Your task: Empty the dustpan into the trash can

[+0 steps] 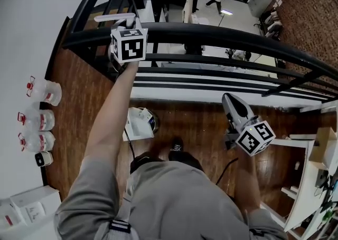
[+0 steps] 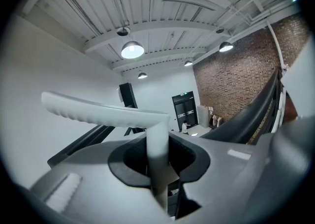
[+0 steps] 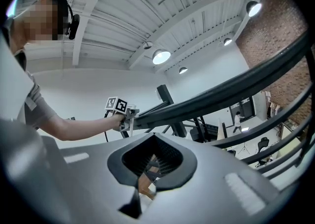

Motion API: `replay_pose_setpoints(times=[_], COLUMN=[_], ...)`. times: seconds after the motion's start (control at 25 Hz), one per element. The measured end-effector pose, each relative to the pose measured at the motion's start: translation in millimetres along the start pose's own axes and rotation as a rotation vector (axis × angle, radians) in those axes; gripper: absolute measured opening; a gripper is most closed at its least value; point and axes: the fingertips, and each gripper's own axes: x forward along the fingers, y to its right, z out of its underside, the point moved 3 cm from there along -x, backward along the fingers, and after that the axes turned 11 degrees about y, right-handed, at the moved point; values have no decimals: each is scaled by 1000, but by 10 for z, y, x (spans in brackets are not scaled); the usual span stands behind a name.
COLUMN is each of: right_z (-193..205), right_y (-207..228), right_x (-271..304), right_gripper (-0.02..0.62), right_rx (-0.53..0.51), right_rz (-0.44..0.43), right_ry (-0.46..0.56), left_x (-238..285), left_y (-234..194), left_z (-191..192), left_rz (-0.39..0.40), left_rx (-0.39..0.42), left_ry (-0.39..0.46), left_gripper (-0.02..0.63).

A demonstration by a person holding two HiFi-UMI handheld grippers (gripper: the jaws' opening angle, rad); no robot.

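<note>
Head view: left gripper (image 1: 128,25) up at the railing (image 1: 211,36), jaws clamped on the upright stem (image 2: 157,151) just under the white ribbed handle (image 1: 112,18). Far below, left of the shoe (image 1: 176,148), dustpan (image 1: 138,123) on or just above the floor (image 1: 200,123); cannot tell which. Right gripper (image 1: 229,101) well apart at right, jaws together, empty. Looks like light, stiff plastic, smooth enough to twist in the grip and likely to swing from so high a hold. Better steadied lower on the stem before tipping.

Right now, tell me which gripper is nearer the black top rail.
Left. The left gripper is at the black top rail; the right gripper hangs well back from it.
</note>
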Motion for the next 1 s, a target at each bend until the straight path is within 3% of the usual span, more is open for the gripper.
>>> replay_pose_setpoints(times=[0.24,0.52,0.68,1.0], right_z=[-22,130,240,527], right_y=[-63,-483,-962,-2096], right_x=[179,502,706,662], right_gripper=[0,0,0,0], right_rx=[-5,-3,-19,-54], right_rz=[-69,-234,-367,-487], right_ry=[-19,-72,-92,-124], left_x=[-318,-1184,-1896,-3082], left_y=[-238,-967,-1484,-2127], left_z=[-39,-1,38,272], left_rz=[-48,-175,-270,-316], left_rx=[-22,-88,-120,-176], left_ry=[21,23,19,-1], left_gripper=[52,52,55,80])
